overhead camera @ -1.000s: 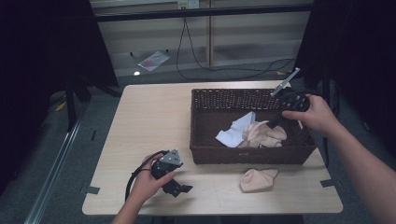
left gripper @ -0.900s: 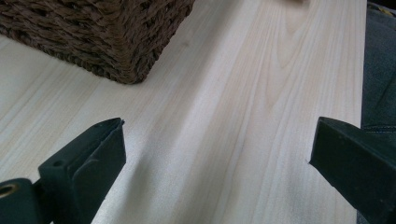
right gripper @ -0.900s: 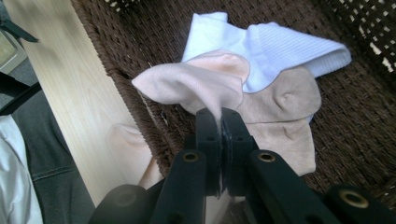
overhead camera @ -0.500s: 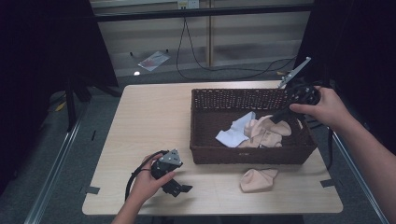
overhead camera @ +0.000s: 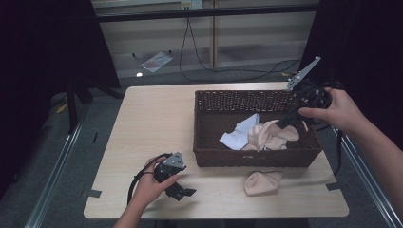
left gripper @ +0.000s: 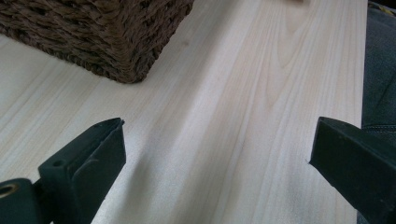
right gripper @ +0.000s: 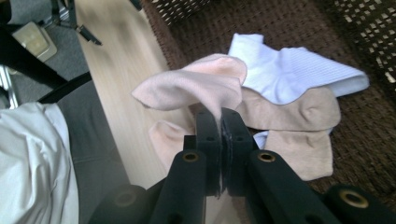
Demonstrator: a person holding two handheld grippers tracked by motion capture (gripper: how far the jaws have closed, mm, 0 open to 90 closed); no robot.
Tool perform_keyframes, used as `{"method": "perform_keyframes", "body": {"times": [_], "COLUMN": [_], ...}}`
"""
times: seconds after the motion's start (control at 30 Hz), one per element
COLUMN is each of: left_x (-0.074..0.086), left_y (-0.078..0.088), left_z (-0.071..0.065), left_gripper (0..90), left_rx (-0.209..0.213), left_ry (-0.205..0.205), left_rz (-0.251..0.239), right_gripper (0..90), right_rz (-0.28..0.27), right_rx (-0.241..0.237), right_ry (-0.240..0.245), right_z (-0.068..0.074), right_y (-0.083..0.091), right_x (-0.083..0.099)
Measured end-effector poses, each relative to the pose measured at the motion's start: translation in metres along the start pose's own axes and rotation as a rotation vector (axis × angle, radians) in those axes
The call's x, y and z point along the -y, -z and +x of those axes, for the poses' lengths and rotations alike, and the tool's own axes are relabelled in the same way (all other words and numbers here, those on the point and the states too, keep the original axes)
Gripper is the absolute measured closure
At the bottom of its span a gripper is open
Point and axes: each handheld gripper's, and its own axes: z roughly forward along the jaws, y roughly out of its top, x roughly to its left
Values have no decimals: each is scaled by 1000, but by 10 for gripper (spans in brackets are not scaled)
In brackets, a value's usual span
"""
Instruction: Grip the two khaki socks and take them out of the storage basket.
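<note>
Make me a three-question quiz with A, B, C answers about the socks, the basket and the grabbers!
1. Where is the white sock?
A. inside the wicker basket
B. on the floor
C. under the left gripper

2. How many socks lie on the table outside the basket?
A. none
B. one
C. three

3. What is the right gripper doing?
A. standing wide open
B. lying on the table
C. pinching a pink sock

Answers: 1 A, it lies on the basket's woven floor. 2 B, one beige sock lies in front of the basket. 3 C, its jaws are shut on the fabric.
</note>
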Motion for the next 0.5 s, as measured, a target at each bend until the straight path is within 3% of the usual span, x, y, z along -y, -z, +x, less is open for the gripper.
{"method": "perform_keyframes", "body": {"times": [0.23,0.43,0.5], "left_x": [0,-1,0], "left_y": [0,1,0], "left_z": [0,0,0], "left_gripper": [31,31,31], "left_rx": [2,-7,-1], "left_ry": [-1,-4,-1], "left_rz": [-1,17,0], "right_gripper": [879,879,879], "right_rz": [16,-7,-9], "right_rx": [-20,-34,-39], "right_ry": [22,52,55], "right_z": [9,14,17], "right_y": [-1,4,5], "right_x": [1,2,1]}}
